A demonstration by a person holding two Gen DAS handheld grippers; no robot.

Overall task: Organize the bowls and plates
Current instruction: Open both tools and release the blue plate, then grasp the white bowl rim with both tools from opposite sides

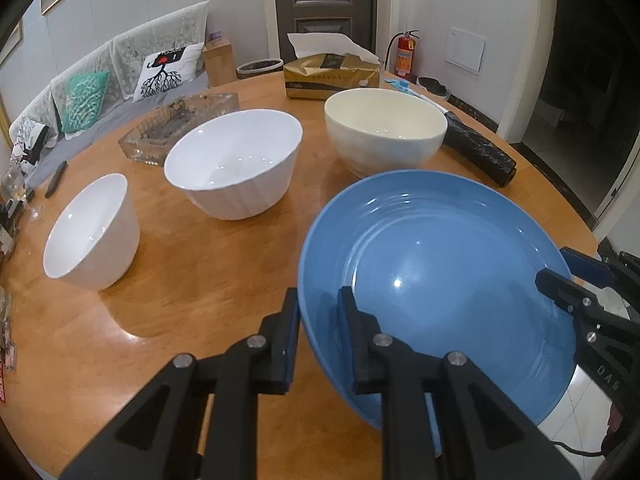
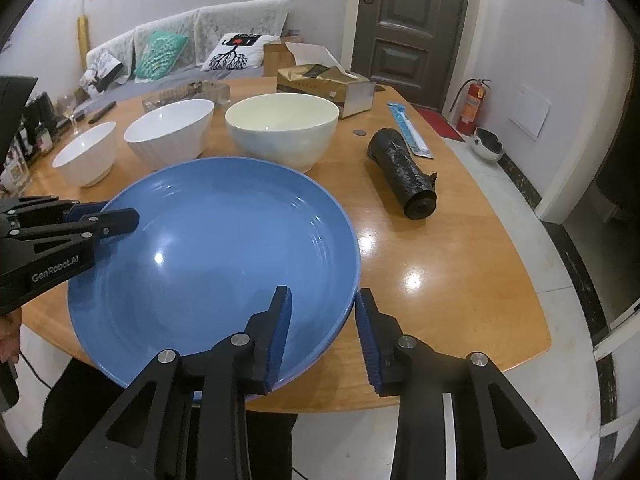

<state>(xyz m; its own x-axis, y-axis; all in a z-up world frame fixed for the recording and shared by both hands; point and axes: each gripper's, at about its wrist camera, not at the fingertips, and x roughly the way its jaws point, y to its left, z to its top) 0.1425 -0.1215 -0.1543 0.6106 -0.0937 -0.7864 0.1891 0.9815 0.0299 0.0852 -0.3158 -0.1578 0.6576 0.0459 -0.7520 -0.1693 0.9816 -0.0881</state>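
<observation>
A wide blue plate (image 1: 432, 260) (image 2: 216, 248) lies on the wooden table (image 1: 200, 280) and overhangs its near edge. My left gripper (image 1: 318, 312) (image 2: 116, 212) straddles the plate's left rim, one finger inside and one outside, with a gap at the pads. My right gripper (image 2: 322, 312) (image 1: 564, 270) straddles the right rim the same way, with space showing beside the rim. Behind the plate stand a small white bowl (image 1: 92, 232) (image 2: 86, 152), a ribbed white bowl (image 1: 236, 160) (image 2: 170, 132) and a cream bowl (image 1: 384, 128) (image 2: 282, 128), all upright.
A gold tissue box (image 1: 332, 72) (image 2: 320, 80) and a glass ashtray (image 1: 180, 120) sit at the back. A black roll (image 1: 480, 152) (image 2: 404, 172) and a blue packet (image 2: 412, 128) lie on the right. A wine glass (image 2: 70, 110) stands far left.
</observation>
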